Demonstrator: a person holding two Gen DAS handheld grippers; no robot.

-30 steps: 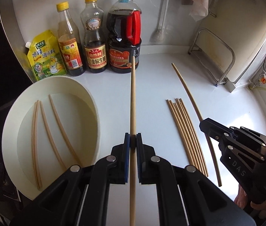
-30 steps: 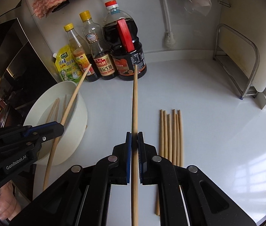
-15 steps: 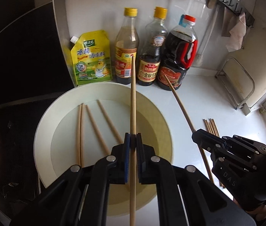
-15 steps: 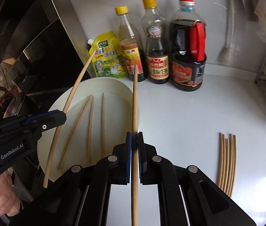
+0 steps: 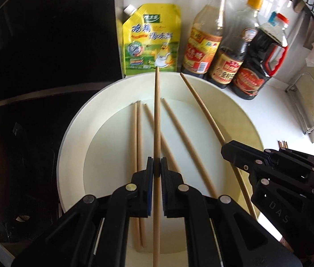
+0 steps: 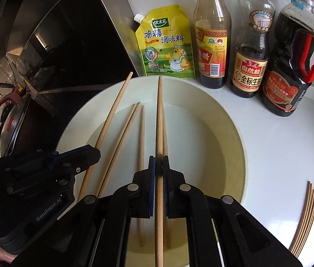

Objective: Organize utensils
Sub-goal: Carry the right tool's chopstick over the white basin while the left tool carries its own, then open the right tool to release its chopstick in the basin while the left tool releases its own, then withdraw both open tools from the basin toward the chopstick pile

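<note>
My left gripper (image 5: 157, 166) is shut on a wooden chopstick (image 5: 157, 115) and holds it over the cream bowl (image 5: 74, 129). My right gripper (image 6: 159, 164) is shut on another chopstick (image 6: 159, 115) over the same bowl (image 6: 230, 133). Each gripper shows in the other's view: the right one (image 5: 226, 153) with its chopstick (image 5: 201, 106), the left one (image 6: 94, 153) with its chopstick (image 6: 114, 109). Three chopsticks (image 5: 139, 129) lie in the bowl. A bundle of several loose chopsticks (image 6: 308, 213) lies on the white counter at right.
Behind the bowl stand a yellow seasoning pouch (image 6: 166, 44), a vinegar bottle (image 6: 212, 40), a soy sauce bottle (image 6: 252, 44) and a large dark bottle with a red handle (image 6: 294, 62). A dark stove and pan (image 6: 12, 120) lie left. A wire rack (image 5: 308, 102) stands at right.
Both grippers have moved left from the counter to above the bowl, each still carrying its chopstick. The loose bundle has stayed on the counter.
</note>
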